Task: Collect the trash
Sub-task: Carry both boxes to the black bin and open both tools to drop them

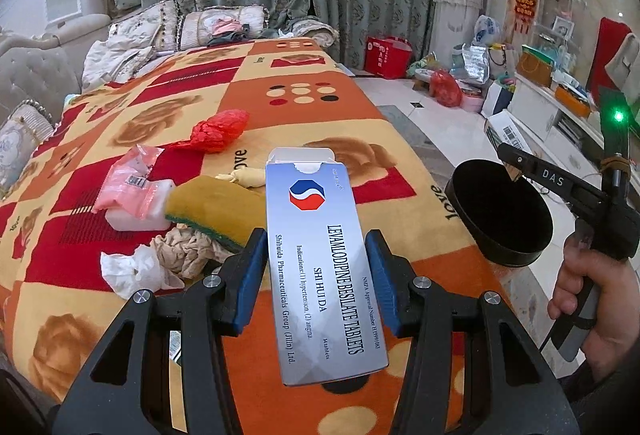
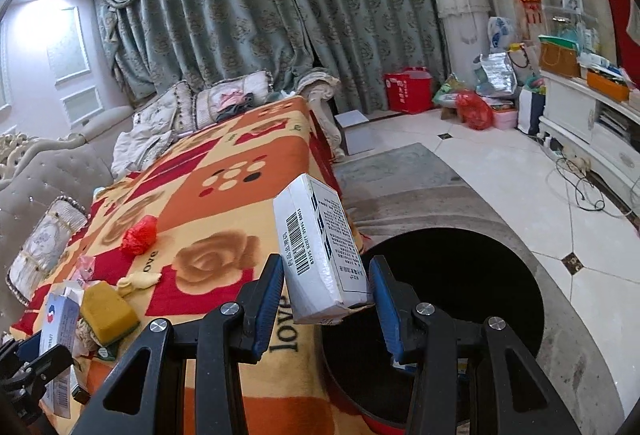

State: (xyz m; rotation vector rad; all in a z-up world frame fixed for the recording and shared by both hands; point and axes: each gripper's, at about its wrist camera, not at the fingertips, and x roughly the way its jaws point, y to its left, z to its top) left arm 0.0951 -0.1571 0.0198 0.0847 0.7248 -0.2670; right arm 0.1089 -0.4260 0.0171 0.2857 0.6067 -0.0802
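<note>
So both grippers have their hands full here. The left gripper (image 1: pixel 316 271) is clamped on a silver-blue tablet box (image 1: pixel 320 267), blue pads pressing on its two long sides, with the open flap end pointing out toward 12 o'clock over the patterned blanket (image 1: pixel 304 75). The right gripper (image 2: pixel 326 299) is clamped on a white carton with a barcode (image 2: pixel 320 251), tilted so its far end leans to about 11 o'clock, and it hangs right at the blanket's edge with the black trash bin (image 2: pixel 460 275) open just below, at 3 to 4 o'clock from the carton. In the left wrist view the bin (image 1: pixel 500 211) sits at 3 o'clock from the tablet box, and the person's hand (image 1: pixel 592 295) on the other gripper's handle shows at 4 o'clock. Trash lying on the blanket: a yellow sponge with a green scrub side (image 1: pixel 216 207) at 10 o'clock just beside the tablet box, a crumpled beige rag (image 1: pixel 184 247) under it, a white tissue wad (image 1: pixel 132 271) at 9 o'clock, a pink plastic wrapper (image 1: pixel 132 183) on a white block, and a scrunched red plastic bag (image 1: pixel 216 131) farther out at 11 o'clock. Can't tell what the small pale thing by the sponge is.
</note>
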